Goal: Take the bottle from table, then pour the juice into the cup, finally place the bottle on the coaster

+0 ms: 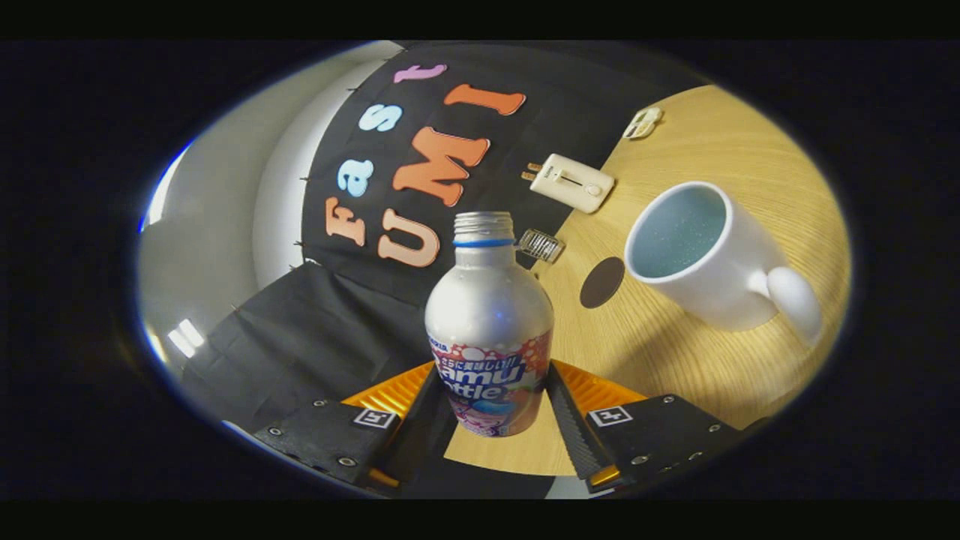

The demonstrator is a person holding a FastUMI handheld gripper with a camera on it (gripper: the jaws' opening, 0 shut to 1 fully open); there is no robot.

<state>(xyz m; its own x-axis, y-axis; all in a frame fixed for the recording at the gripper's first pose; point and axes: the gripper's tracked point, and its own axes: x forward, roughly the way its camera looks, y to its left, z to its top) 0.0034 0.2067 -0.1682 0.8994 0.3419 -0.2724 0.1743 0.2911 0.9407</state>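
Observation:
A silver bottle [489, 330] with a colourful label and an open threaded neck with a blue ring sits between my fingers, and my gripper [491, 409] is shut on its lower body. The whole scene is tilted, so the bottle is held leaning. To the right of the bottle stands a white mug [712, 259] with a pale blue inside, its handle turned toward me. A dark round coaster [602, 283] lies on the wooden table [720, 142] between the bottle's neck and the mug.
Beyond the coaster a cream rectangular device [571, 183] lies at the table's far edge. A small clear ribbed object [541, 245] sits near the bottle's neck, and a small pale clip-like object [643, 122] lies further back. Black cloth hangs behind the table.

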